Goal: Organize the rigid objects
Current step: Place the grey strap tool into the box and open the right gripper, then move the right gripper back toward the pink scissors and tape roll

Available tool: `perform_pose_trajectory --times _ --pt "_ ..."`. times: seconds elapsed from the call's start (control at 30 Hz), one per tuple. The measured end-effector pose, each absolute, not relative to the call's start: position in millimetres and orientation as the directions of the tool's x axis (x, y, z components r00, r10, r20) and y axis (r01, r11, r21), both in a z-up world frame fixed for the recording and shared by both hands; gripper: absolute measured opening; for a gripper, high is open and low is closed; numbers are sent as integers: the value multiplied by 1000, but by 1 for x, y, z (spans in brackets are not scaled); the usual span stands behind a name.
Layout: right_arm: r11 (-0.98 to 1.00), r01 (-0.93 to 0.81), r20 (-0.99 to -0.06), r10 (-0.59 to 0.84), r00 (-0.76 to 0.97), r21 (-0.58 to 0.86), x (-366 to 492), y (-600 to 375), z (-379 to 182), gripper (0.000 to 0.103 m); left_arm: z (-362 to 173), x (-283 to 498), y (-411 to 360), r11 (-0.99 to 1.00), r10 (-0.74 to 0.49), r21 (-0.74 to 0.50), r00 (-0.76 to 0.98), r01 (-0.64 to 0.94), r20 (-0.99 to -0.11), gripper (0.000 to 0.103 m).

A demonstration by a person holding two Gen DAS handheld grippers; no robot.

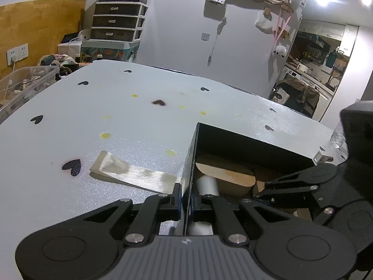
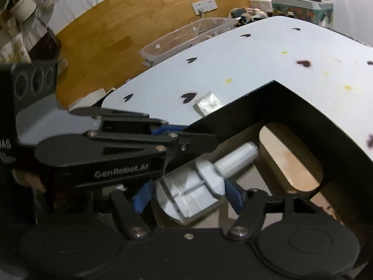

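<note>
A black open box (image 1: 244,140) stands on the white heart-patterned table (image 1: 116,121). My left gripper (image 1: 186,204) is shut on the box's left wall, one finger inside and one outside. Inside lie a rounded wooden block (image 1: 230,175) and a white plastic tool (image 1: 207,184). In the right wrist view my right gripper (image 2: 186,196) is inside the box (image 2: 291,102), its blue pads on either side of the white tool's body (image 2: 188,193), which points toward the wooden block (image 2: 291,161). The left gripper (image 2: 179,137) shows on the wall there.
A flat beige strip (image 1: 130,172) lies on the table left of the box; its end shows in the right wrist view (image 2: 207,103). A clear plastic bin (image 1: 23,86) sits off the table's left edge. A clear object (image 1: 338,137) stands at the right.
</note>
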State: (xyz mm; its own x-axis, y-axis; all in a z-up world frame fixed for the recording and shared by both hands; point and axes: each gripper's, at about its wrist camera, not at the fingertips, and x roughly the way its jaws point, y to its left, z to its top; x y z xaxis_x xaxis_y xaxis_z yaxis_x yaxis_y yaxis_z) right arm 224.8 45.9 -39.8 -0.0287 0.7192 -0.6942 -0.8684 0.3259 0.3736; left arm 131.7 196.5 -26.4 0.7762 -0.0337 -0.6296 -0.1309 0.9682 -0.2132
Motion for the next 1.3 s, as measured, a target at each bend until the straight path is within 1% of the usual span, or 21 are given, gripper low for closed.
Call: perform_pose_trajectory --times 0.03,0.07,0.3,0.43,0.77,0.83,0.97,1.07,1.17,1.3 --pt "329 -868 -691 723 -22 372 224 45 -39 86 -27 132 197 968 -35 -215 777 -131 -629 8" --pt "329 -872 -687 727 -13 364 223 44 -37 86 -27 131 197 967 -36 -218 777 -131 -628 8" --pt "345 -877 -682 731 26 336 217 34 -30 86 -27 131 197 966 -36 -220 777 -133 -628 8" --pt "370 -884 -685 724 81 286 212 22 -24 86 -27 131 198 966 -33 -220 777 -137 -628 8" --pt "448 -848 -640 746 182 281 207 -18 -10 89 -27 132 196 964 -21 -218 776 -151 -631 8" --pt "469 -840 -624 750 218 271 204 -28 -5 90 -27 131 196 964 -19 -219 776 -153 -630 8" --pt "513 -823 -583 756 299 243 199 -49 5 99 -27 130 195 962 -14 -219 776 -160 -630 8" --pt "566 -795 -555 741 377 216 195 -69 12 103 -27 129 194 963 -7 -215 776 -165 -631 7" --pt "633 -751 -539 706 460 189 193 -89 14 103 -27 128 193 963 -3 -212 776 -169 -630 7" --pt "727 -665 -540 633 555 168 194 -119 11 103 -26 129 191 963 5 -206 775 -174 -631 7"
